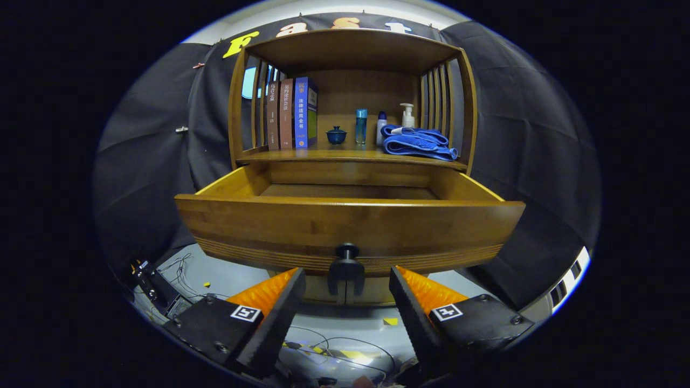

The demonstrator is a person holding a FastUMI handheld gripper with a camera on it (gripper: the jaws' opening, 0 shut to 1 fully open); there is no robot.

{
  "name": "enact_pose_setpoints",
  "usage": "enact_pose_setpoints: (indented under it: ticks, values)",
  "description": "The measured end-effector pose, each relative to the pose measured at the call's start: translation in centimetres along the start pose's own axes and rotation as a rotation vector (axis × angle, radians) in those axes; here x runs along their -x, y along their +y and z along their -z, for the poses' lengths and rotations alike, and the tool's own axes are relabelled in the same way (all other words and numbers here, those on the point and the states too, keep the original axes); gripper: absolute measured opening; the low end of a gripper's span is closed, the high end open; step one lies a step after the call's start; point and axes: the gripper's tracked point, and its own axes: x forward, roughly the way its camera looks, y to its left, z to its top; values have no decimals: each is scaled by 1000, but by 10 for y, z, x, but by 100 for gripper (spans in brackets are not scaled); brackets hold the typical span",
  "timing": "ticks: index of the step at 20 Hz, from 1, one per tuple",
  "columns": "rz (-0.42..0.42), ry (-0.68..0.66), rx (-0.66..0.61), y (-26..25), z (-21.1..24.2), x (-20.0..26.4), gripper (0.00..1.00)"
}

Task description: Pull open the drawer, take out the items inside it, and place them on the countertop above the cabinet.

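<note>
Gripper (pixel 347 288) level, jaws apart flanking drawer (pixel 349 226) knob (pixel 346 257).

books (pixel 291 113): Chinese spine titles, too small to read | gripper (pixel 347 296): square markers only

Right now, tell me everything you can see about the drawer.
The drawer is honey-brown wood with a curved front, fine grooves along its lower edge and a dark knob at centre. It is pulled well out beneath the shelf. The visible part of its floor looks bare. The gripper is open, fingers flanking the knob without touching.
</note>
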Motion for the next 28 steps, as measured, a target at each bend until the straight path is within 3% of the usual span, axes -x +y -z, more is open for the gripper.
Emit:
enact_pose_setpoints:
  ticks: [7, 13, 18, 24, 28]
  values:
    - [-30, 0, -16, 4, -88, 26, 99]
    - [-8, 162, -67, 3, -121, -29, 99]
    - [-2, 404, -29, 6, -93, -102, 99]
    - [13, 600, -40, -5, -63, -174, 99]
    - [-5, 755, -69, -8, -31, -196, 91]
